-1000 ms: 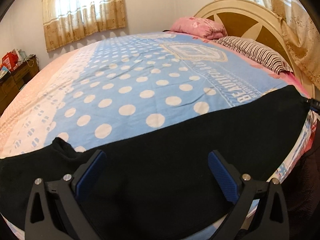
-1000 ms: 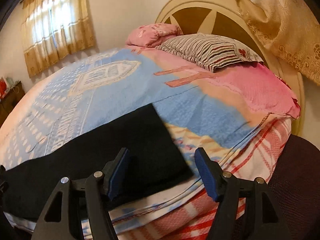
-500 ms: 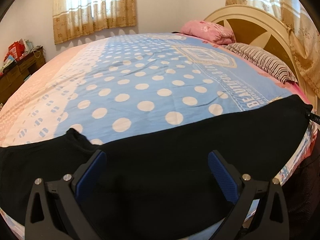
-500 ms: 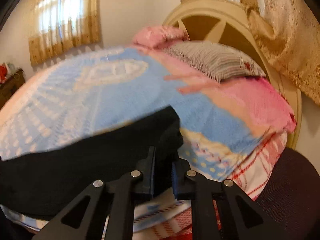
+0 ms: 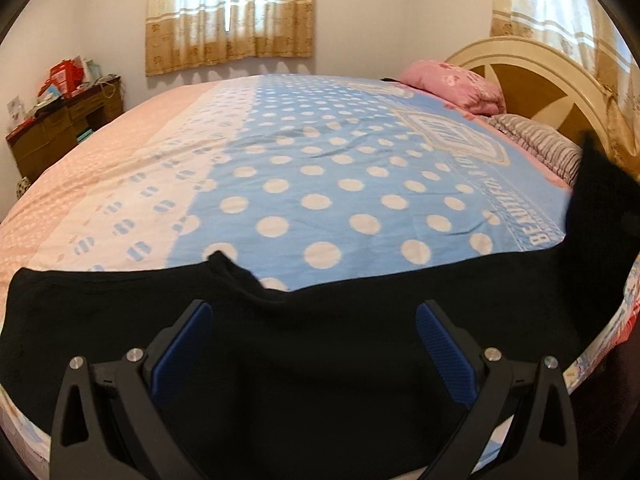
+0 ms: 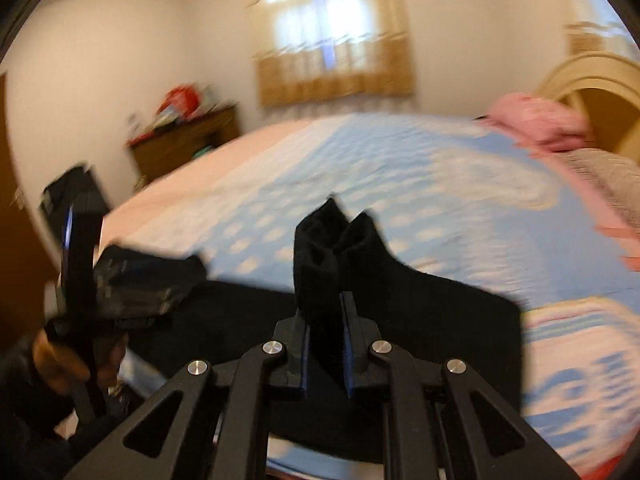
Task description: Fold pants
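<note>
With the right gripper [image 6: 326, 334] pinching a raised end of the black pants [image 5: 320, 360] along the bed's [image 5: 280, 184] near edge and the left gripper's [image 5: 316, 354] fingers wide over them, the thin bunched hold could slip mid-fold.

Polka-dot bedspread [image 5: 320, 184], pink pillow [image 5: 452, 84] — striped pillow [image 5: 536, 140], headboard [image 5: 532, 60], curtains [image 5: 230, 12], dresser [image 5: 60, 120].

The pants [image 5: 320, 360] are plain black along the bed's near edge. The bedspread [image 5: 320, 184] is sky blue with white polka dots, fading to a pale pink strip at its left edge. One pillow [image 5: 452, 84] is pink and floral, the other [image 5: 536, 140] striped grey. The curtains [image 5: 228, 12] are tan and cream. Each black hand-held gripper has blue pads [image 5: 448, 356].
</note>
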